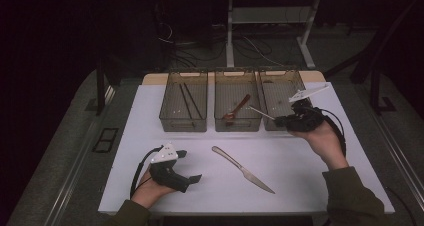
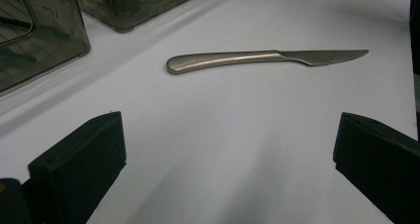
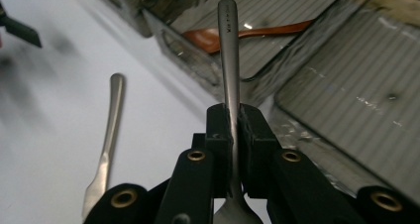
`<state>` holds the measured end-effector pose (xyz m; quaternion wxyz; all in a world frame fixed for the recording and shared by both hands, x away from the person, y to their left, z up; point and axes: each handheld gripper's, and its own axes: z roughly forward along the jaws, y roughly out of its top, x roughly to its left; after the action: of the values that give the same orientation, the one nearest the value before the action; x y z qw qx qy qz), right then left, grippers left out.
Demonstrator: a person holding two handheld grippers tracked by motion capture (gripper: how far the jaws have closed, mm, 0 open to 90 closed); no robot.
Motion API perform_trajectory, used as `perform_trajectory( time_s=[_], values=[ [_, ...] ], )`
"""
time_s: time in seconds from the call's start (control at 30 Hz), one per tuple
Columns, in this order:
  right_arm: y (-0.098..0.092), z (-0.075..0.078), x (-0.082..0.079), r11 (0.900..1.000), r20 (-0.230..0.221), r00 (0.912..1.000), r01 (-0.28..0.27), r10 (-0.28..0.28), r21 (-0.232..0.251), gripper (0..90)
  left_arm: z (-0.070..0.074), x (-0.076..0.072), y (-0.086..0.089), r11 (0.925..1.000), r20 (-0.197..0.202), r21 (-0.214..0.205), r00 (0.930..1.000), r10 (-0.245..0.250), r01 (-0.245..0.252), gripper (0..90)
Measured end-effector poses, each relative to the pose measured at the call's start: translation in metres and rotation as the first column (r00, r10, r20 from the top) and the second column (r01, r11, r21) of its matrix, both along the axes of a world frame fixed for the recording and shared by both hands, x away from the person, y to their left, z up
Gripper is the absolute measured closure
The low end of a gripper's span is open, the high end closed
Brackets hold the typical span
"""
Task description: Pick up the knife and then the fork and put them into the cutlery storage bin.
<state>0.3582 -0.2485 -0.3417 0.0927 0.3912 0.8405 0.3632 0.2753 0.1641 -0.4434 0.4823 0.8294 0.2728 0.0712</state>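
Obstacles — three smoky bins in a row along the far edge of the white surface (image 1: 150,186): left bin (image 1: 183,106), middle bin (image 1: 237,106), right bin (image 1: 280,93), with only narrow gaps between them. A table knife (image 1: 242,169) lies diagonally at the surface's centre. The right gripper (image 1: 280,120), clamping a metal utensil (image 3: 229,60), occupies the front of the right bin.

Free room — bare strips along the near edge and the left edge.

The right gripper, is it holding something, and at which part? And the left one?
The right gripper is shut on a metal fork, clamped low on its handle, near the neck. The left gripper is open and holds nothing; the knife lies on the table.
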Motion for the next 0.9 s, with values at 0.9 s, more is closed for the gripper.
perform_trajectory(
  time_s=[0.9],
  values=[
    [-0.049, -0.012, 0.085, 0.9737, 0.000, 0.9755, 0.220, -0.220, -0.061, 83.0, 0.000, -0.001, -0.001, 1.0000, -0.002, -0.001, 1.0000, -0.009, 0.009, 0.0]
  ],
)
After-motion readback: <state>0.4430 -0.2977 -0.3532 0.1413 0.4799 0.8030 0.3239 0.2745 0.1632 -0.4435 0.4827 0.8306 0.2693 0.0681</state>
